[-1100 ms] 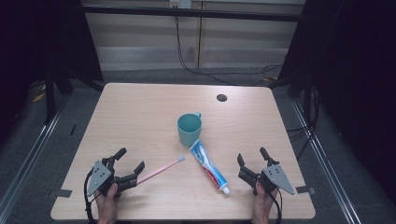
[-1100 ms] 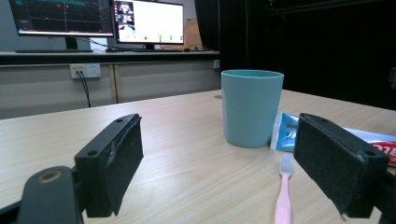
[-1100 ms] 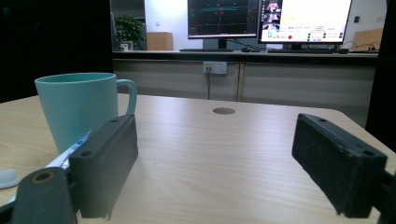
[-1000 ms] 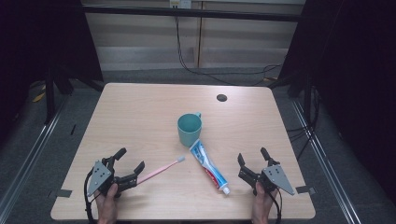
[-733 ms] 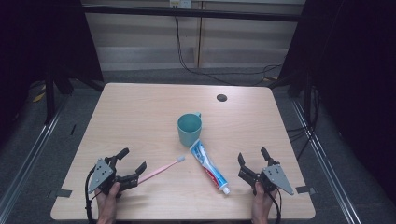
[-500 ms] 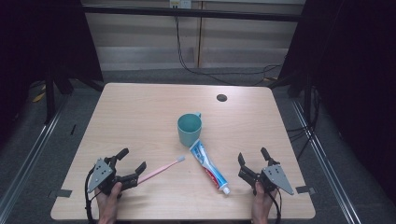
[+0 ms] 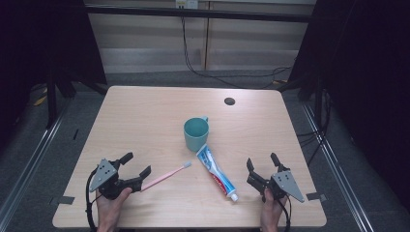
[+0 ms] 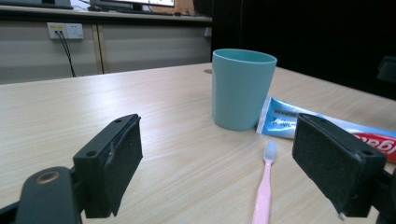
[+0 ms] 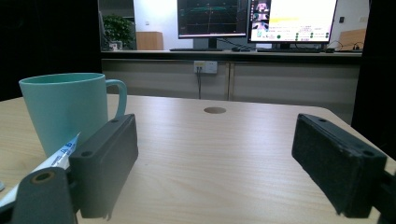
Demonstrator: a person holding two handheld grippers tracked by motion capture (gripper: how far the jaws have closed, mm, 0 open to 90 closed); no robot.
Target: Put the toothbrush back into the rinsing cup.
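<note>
A teal mug [image 7: 196, 134] stands upright mid-table, its handle toward the far side; it also appears as the mug [image 8: 242, 88] and the mug [image 9: 65, 110]. A blue, white and red toothpaste tube [image 7: 216, 172] lies just in front of the mug, cap toward the near edge. A pink toothbrush [image 7: 166, 175] lies to the tube's left, bristles toward the mug. My left gripper [image 7: 136, 165] rests open at the near left, the toothbrush [image 8: 264, 186] handle running between its jaws. My right gripper [image 7: 262, 163] rests open at the near right, holding nothing.
The wooden table [image 7: 145, 121] has a round cable hole [image 7: 229, 101] at the far right. Dark curtains and a metal frame surround it. Monitors [image 9: 254, 23] glow on a counter beyond the far edge. Hands hold both grippers at the near edge.
</note>
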